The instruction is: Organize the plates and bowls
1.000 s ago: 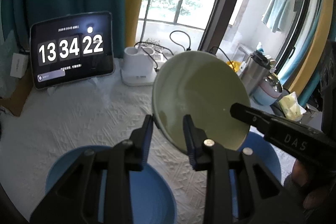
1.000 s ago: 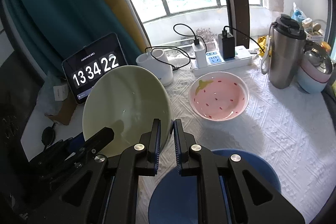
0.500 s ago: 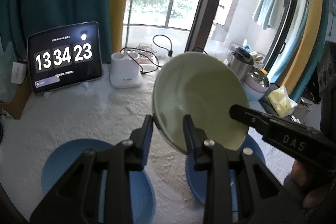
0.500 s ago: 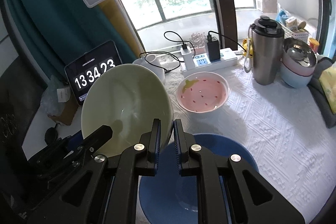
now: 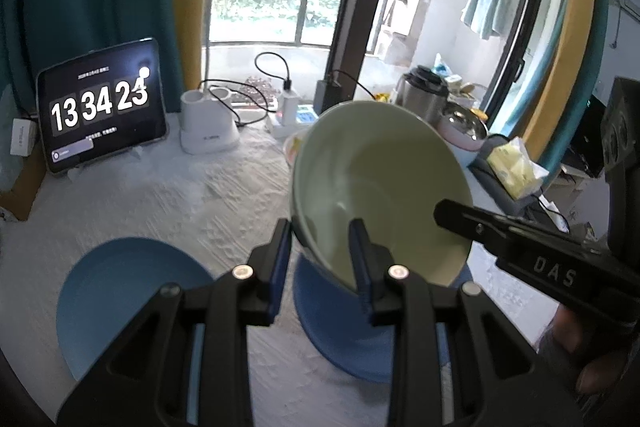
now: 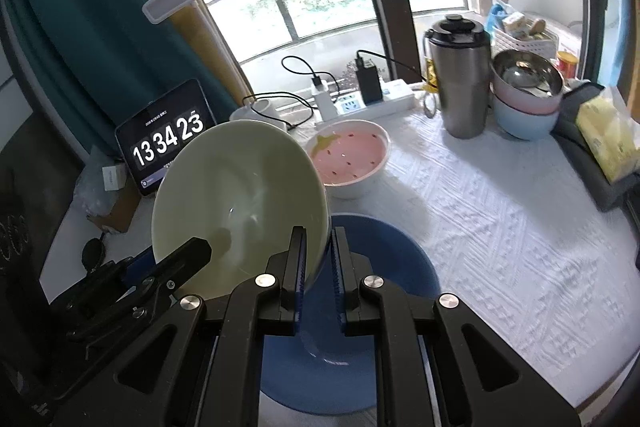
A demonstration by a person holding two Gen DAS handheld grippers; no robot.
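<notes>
Green bowl [image 6: 240, 203] hangs tilted over a blue plate [image 6: 392, 279], its rim pinched by the fingers of both the left gripper [image 5: 320, 259] and right gripper [image 6: 318, 263]. Nothing looks sorted yet: a pink bowl [image 6: 348, 159] and second blue plate [image 5: 120, 291] sit apart on the desk [image 6: 500, 219].

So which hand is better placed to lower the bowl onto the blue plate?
Probably right. The left gripper and right gripper both clamp the bowl, but the right hangs directly over the plate.
</notes>
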